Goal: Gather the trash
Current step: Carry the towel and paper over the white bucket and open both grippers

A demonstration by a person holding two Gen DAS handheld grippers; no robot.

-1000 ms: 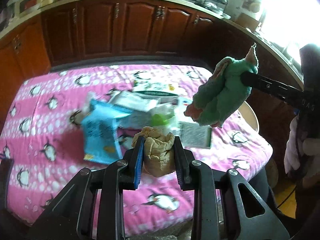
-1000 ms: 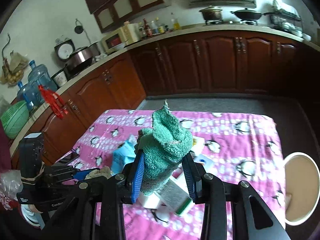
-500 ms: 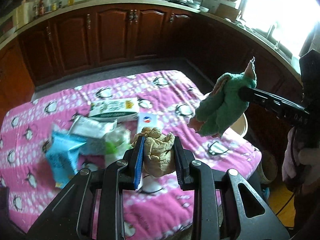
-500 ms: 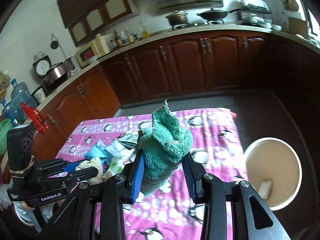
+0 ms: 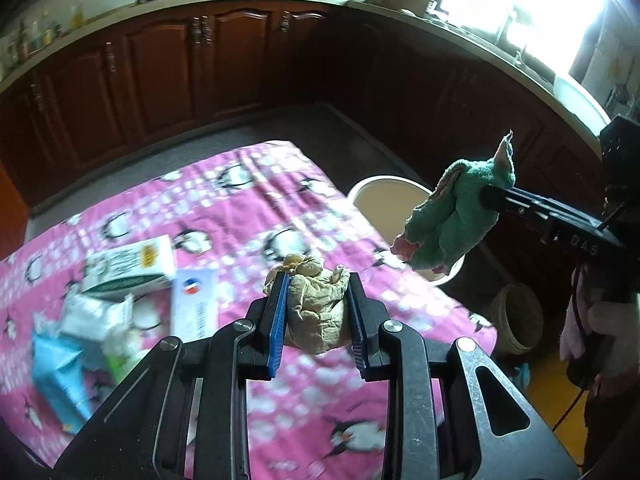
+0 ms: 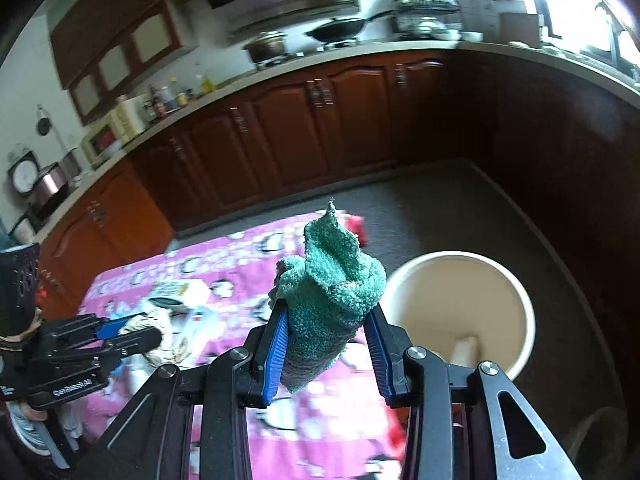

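Trash, two items in transit: a crumpled beige paper wad [image 5: 316, 304], pinched between the blue pads of the left hand-held gripper [image 5: 318, 312], whose jaws stand narrow on it; and a bunched green terry cloth [image 6: 332, 300] with a pink underside, clamped in the right hand-held gripper [image 6: 328, 344], jaws somewhat wider to take its bulk. Both are held clear above the surface [image 5: 248, 200], which wears a pink penguin-print cover, probably so nothing drags across it. Receptacle: a cream round bin [image 6: 460, 308] on the floor just off the surface's right edge; the cloth hangs near its rim, the wad over the surface near that edge, which suggests both are bound for it. Remaining on the surface, toward its left side: a green-and-white carton [image 5: 128, 268], a white flat box [image 5: 194, 304], a blue packet [image 5: 56, 376] and crumpled wrappers [image 5: 96, 316], not yet collected.
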